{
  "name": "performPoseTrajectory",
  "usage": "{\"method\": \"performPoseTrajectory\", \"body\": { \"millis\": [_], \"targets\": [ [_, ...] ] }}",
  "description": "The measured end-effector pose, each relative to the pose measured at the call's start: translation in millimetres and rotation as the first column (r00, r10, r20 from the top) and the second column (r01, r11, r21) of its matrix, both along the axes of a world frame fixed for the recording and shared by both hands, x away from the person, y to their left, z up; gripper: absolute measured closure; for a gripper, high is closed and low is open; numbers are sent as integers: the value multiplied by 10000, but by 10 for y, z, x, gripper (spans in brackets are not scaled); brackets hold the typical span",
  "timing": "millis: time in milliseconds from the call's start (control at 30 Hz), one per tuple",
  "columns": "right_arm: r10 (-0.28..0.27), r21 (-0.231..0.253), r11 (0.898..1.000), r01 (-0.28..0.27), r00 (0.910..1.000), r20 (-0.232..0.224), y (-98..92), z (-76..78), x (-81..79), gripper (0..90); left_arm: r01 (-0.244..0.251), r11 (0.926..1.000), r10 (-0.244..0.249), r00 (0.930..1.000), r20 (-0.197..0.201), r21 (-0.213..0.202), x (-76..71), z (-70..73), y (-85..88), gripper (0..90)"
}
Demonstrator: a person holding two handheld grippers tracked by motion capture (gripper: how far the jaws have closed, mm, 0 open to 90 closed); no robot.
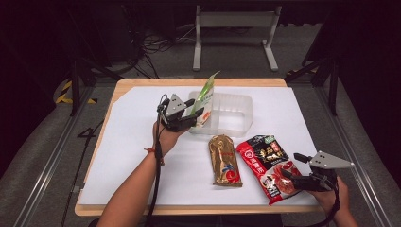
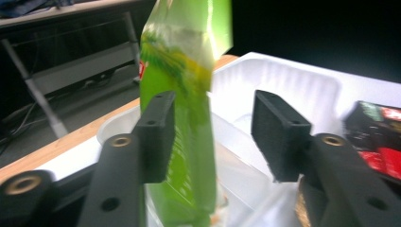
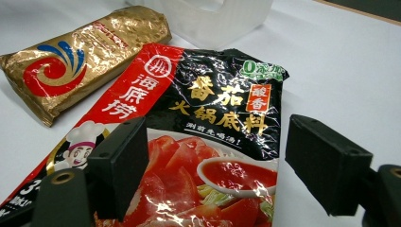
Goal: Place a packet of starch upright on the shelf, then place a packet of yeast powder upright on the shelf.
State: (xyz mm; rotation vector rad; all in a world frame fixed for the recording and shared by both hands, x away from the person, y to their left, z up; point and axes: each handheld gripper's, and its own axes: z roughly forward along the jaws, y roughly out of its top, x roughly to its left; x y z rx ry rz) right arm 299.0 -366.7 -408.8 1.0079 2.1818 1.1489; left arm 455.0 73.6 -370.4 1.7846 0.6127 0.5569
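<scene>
Releasing: the left tongs [image 1: 195, 115] stand parted around the green pouch [image 1: 204, 96]; one pad lies close against the pouch or just touches it, the other stands clear, so I read the pouch as let go.
Pouch place: upright in the near-left compartment of the clear tray [image 1: 236, 102], between the left tongs' two pads [image 2: 158, 135] in the left gripper view, and closer to the pad on that view's left.
Pouch axis: its long axis runs up and down, tilted a little, so the top pokes well above the tongs while the foot sits below them inside the tray.
Key relation: with the pouch straight ahead between the pads, a clean retreat for the left tongs looks like straight back along their own line; a sideways drift could catch the pouch and tip it.
Right tongs: the right tongs [image 1: 292, 175] gape wide and hold nothing, with the near end of the red sachet [image 1: 267, 165] lying flat on the counter [image 1: 142, 142] between and beyond their pads.
Sachet axis: it runs away from the right tongs, toward the tray.
Gold packet: the gold packet [image 1: 224, 160] lies flat beside the sachet, on the side toward the left hand [image 1: 166, 137].
Nearer hand: the right tongs are by far nearer the sachet; the gold packet lies between the two hands.
</scene>
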Motion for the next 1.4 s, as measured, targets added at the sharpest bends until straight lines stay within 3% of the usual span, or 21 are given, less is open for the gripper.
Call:
{"method": "performPoseTrajectory", "body": {
  "millis": [100, 233, 400, 433, 533, 600, 767, 833, 900, 933, 1033, 1067, 1100, 1133, 1167, 1233, 1267, 1300, 1333, 1367, 1400],
  "targets": [
    [-43, -9, 10000, 43, 10000, -20, 4, 3, 11, 225, 492, 9983, -487, 9987, -159, 302, -141, 7, 103, 359],
    [-56, 19, 10000, 56, 10000, -25, 13, 3, 29, 224, 784, 9960, -766, 9961, -427, 429, -242, -39, 195, 316],
    [-86, -95, 9999, 86, 9999, -71, 29, -7, 27, 221, 579, 9944, -514, 9959, -750, 879, -395, -198, 297, 208],
    [-92, -98, 9999, 92, 9999, -64, 30, -5, 26, 220, 825, 9924, -722, 9912, -1112, 912, -428, -256, 305, 209],
    [-114, -78, 9999, 114, 9999, -49, 33, 1, 29, 219, 1236, 9810, -1011, 9836, -1495, 1498, -500, -390, 289, 204],
    [-141, -125, 9998, 140, 9999, -82, 34, -6, 36, 219, 1518, 9770, -1248, 9766, -1752, 1501, -535, -455, 278, 193],
    [-42, -163, 9999, 42, 10000, 11, 41, -2, 34, 215, 2401, 9612, -1983, 9436, -2650, 1358, -538, -532, 191, 176],
    [-39, -136, 9999, 39, 10000, -20, 43, -1, 47, 215, 2669, 9576, -2245, 9272, -2998, 1081, -526, -567, 154, 173],
    [14, -120, 9999, -15, 9999, -113, 58, -11, 73, 209, 2688, 9575, -2265, 9253, -3041, 1047, -515, -578, 136, 173],
    [74, -195, 9998, -76, 9999, -98, 66, -17, 72, 209, 2815, 9557, -2412, 9165, -3192, 859, -492, -590, 100, 174],
    [150, -325, 9994, -152, 9999, -68, 80, -27, 38, 209, 2992, 9523, -2618, 9020, -3434, 597, -434, -598, 5, 175],
    [150, -325, 9994, -152, 9999, -68, 80, -27, 38, 209, 2992, 9523, -2618, 9020, -3434, 597, -434, -598, 5, 177],
    [144, -302, 9994, -146, 9999, -68, 76, -29, 23, 209, 3118, 9492, -2779, 8940, -3515, 425, -409, -603, -51, 177],
    [120, -317, 9994, -123, 9999, -108, 64, -40, -8, 209, 3290, 9434, -2908, 8814, -3723, 422, -355, -613, -148, 175],
    [126, -322, 9994, -129, 9999, -104, 59, -42, -17, 209, 3335, 9424, -2978, 8706, -3916, 247, -322, -623, -201, 174],
    [40, -244, 9997, -43, 9999, -118, 47, -43, -35, 208, 3350, 9416, -2929, 8637, -4103, 330, -263, -643, -301, 175],
    [12, -220, 9998, -15, 9999, -146, 45, -43, -42, 206, 3259, 9445, -2803, 8654, -4154, 416, -236, -659, -347, 175],
    [12, -274, 9996, -16, 9999, -124, 44, -44, -50, 206, 3189, 9471, -2719, 8568, -4381, 359, -199, -679, -384, 175],
    [4, -304, 9995, -7, 9999, -120, 43, -46, -60, 206, 3116, 9501, -2683, 8395, -4725, 140, -160, -702, -418, 174],
    [4, -304, 9995, -7, 9999, -120, 43, -46, -60, 206, 3116, 9501, -2683, 8395, -4725, 140, -160, -702, -418, 172],
    [-20, -307, 9995, 15, 9999, -135, 33, -49, -78, 205, 3001, 9539, -2538, 8215, -5106, 86, -94, -747, -474, 171]
  ]
}}
